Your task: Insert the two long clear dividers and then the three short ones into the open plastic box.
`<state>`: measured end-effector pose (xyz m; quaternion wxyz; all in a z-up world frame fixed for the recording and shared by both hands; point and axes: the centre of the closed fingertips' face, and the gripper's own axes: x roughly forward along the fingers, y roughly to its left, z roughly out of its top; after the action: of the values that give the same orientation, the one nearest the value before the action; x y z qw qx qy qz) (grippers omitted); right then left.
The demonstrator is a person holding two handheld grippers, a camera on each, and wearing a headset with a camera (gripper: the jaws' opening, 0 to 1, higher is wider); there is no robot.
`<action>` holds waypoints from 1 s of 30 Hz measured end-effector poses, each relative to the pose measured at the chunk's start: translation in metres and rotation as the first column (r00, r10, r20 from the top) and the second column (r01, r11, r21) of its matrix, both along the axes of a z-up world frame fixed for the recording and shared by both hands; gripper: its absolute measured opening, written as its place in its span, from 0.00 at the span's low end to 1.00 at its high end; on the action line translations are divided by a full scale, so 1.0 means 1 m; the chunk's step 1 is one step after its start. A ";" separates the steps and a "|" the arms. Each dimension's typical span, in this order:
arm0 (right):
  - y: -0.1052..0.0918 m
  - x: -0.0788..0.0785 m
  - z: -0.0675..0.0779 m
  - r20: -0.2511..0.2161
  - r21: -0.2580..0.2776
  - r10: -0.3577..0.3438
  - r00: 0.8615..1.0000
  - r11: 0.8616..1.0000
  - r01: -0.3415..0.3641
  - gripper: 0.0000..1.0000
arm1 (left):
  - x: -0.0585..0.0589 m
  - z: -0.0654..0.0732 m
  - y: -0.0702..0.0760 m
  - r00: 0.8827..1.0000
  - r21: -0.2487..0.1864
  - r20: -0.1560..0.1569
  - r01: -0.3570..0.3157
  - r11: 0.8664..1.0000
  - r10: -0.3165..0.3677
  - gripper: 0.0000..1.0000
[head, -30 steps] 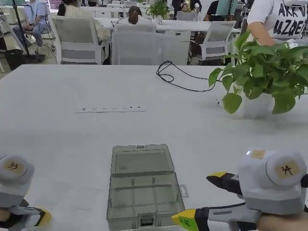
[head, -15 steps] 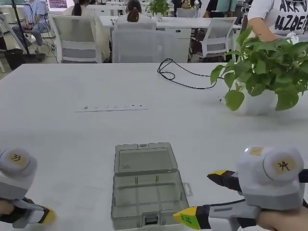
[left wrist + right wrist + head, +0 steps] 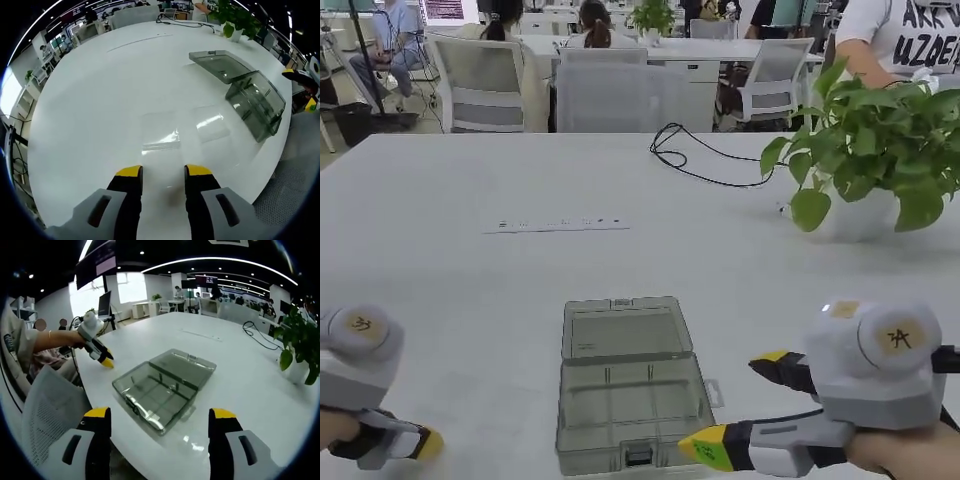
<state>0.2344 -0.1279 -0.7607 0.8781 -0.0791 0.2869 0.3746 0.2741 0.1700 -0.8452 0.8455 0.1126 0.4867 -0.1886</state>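
We have barely moved either gripper: left gripper (image 3: 162, 172), slightly parted and empty, hovers near the clear dividers (image 3: 161, 140); right gripper (image 3: 160, 414), spread wide, faces the open plastic box (image 3: 154, 391).

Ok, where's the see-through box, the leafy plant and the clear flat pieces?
Open grey see-through plastic box (image 3: 632, 405): head view, on its base floor.
Green leafy plant in a white pot (image 3: 865, 135): head view, on its leaves.
Clear flat plastic dividers (image 3: 160, 145): left gripper view, on one piece's bright edge.

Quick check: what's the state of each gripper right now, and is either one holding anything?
Left gripper: open, holding nothing.
Right gripper: wide open, holding nothing.
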 end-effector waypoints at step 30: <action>0.004 0.008 0.024 0.056 0.109 -0.036 0.998 0.994 0.030 0.66 | -0.005 0.073 -0.052 0.964 -0.141 0.252 -0.044 0.989 0.079 0.30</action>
<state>0.2424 -0.1235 -0.7369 0.8951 -0.0373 0.2417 0.3727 0.2692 0.1176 -0.7720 0.9126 0.0638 0.3623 -0.1784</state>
